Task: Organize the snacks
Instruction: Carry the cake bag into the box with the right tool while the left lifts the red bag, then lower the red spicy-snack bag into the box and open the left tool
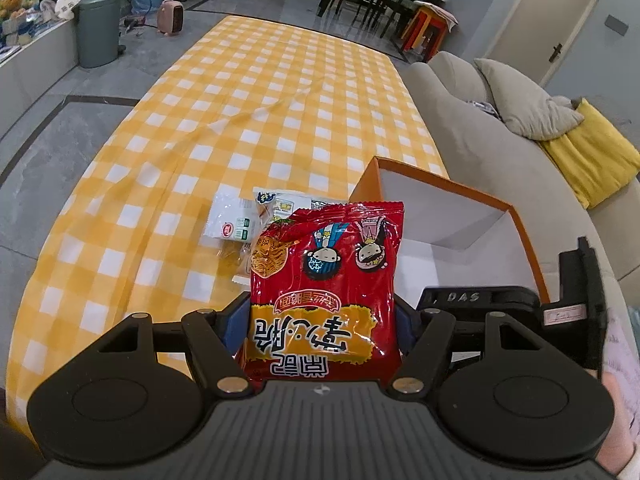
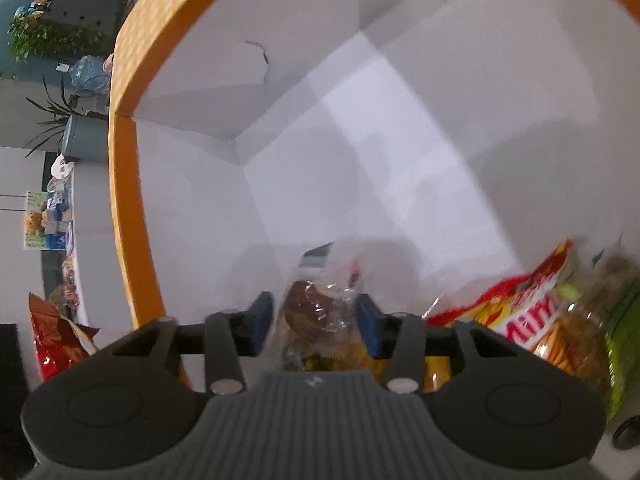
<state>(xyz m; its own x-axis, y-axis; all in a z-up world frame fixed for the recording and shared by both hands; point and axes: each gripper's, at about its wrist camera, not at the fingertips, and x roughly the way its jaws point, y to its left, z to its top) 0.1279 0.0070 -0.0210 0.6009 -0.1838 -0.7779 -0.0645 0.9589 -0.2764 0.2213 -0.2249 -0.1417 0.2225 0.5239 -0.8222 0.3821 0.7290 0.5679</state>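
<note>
Left wrist view showed the left gripper (image 1: pixel 322 316) with its jaws set wide and pressed on the flanks of a red noodle-snack packet (image 1: pixel 326 284). The packet's long axis ran straight out along the fingers, its far end raised over the yellow checked tablecloth (image 1: pixel 240 100). Just to the right of that packet stood the orange box (image 1: pixel 532 248), open-topped, near the table's right edge beside the sofa. Beyond the packet two small white sachets (image 1: pixel 236 220) lay on the cloth, just left of the box.

Right wrist view looked down inside the box (image 2: pixel 124 200). The right gripper (image 2: pixel 316 320) stood partly open; a clear-wrapped snack (image 2: pixel 320 304) sat between its blue pads (image 2: pixel 262 320), and blur left it unclear whether the pads touched it. It appeared released or close to it, low against the white floor. A red-and-yellow bag (image 2: pixel 532 312) lay to its right against the wall.

The left gripper's packet would probably go next, needing a short carry rightward over the rim.
</note>
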